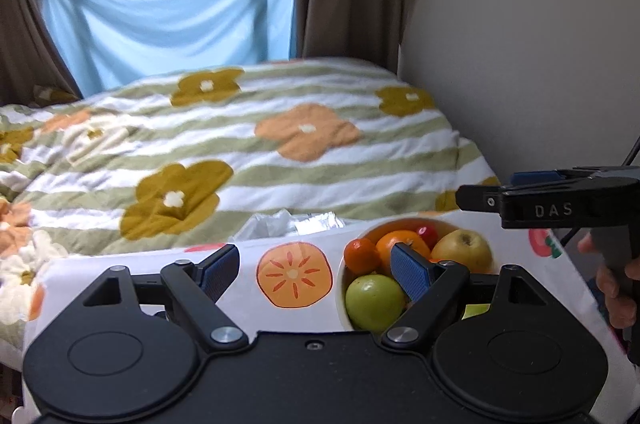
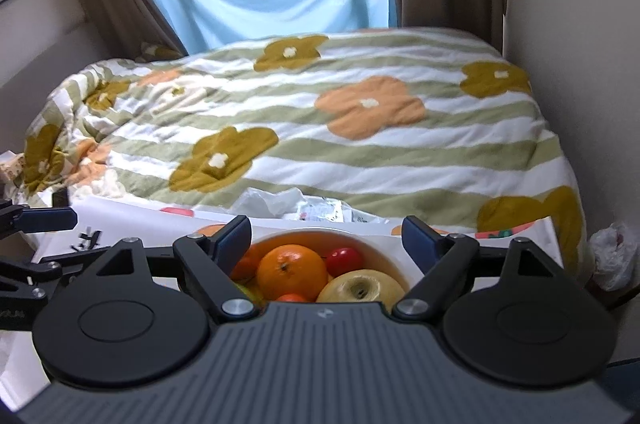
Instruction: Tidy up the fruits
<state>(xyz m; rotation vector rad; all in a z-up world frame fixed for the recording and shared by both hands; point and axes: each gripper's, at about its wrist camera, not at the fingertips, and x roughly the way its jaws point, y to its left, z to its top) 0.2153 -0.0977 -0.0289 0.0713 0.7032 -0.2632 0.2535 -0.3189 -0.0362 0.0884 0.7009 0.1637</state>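
Observation:
A white bowl [image 1: 341, 288] holds fruit: a green apple [image 1: 374, 302], a yellow apple [image 1: 464, 250], an orange [image 1: 396, 242], a small mandarin [image 1: 360, 256] and a small red fruit [image 1: 427, 234]. My left gripper [image 1: 316, 274] is open and empty, just left of the bowl, its right finger over the bowl's edge. My right gripper [image 2: 326, 238] is open and empty above the bowl [image 2: 396, 266], with the orange [image 2: 292, 272], yellow apple [image 2: 362, 290] and red fruit [image 2: 345, 261] between its fingers. The right gripper also shows in the left wrist view [image 1: 480, 199].
The bowl stands on a white cloth with fruit prints [image 1: 294, 274] over a small table. Behind it is a bed with a striped flowered quilt [image 1: 280, 143], crumpled plastic wrap [image 2: 280, 203], a wall at right and a curtained window.

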